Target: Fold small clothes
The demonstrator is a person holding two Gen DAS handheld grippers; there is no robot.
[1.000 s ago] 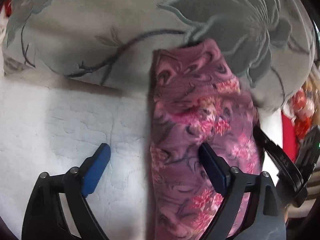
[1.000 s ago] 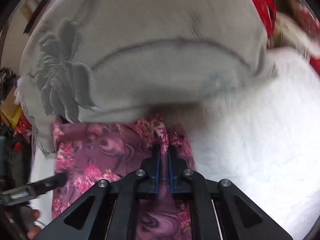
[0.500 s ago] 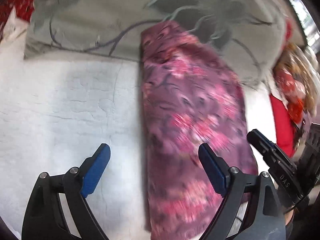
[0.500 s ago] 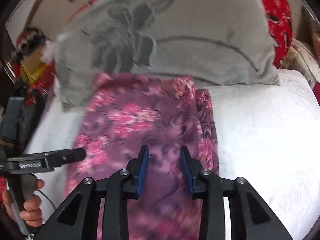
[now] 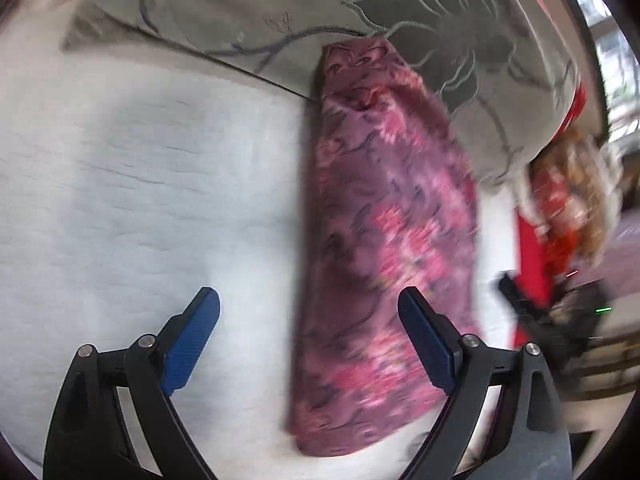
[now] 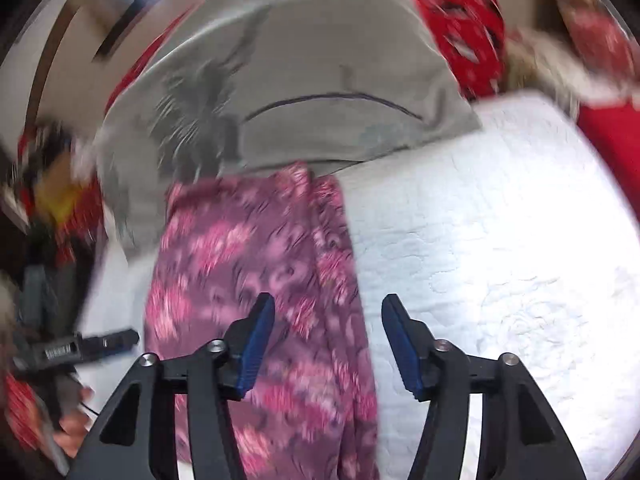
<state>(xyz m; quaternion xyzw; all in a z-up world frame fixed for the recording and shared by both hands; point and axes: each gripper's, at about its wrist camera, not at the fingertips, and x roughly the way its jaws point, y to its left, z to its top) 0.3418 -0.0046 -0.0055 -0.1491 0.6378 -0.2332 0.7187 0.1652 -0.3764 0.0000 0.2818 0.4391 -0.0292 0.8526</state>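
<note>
Since a second ago our right claw (image 6: pixel 328 340) has let go of the purple floral cloth (image 6: pixel 256 280) and its jaws have just been opening, nothing pinched between them. We see that cloth lying folded lengthwise on the white bed (image 6: pixel 500 260), its far end touching the grey pillow (image 6: pixel 300 80). Our left claw (image 5: pixel 308 336) hangs spread wide and empty beside the cloth's edge.
</note>
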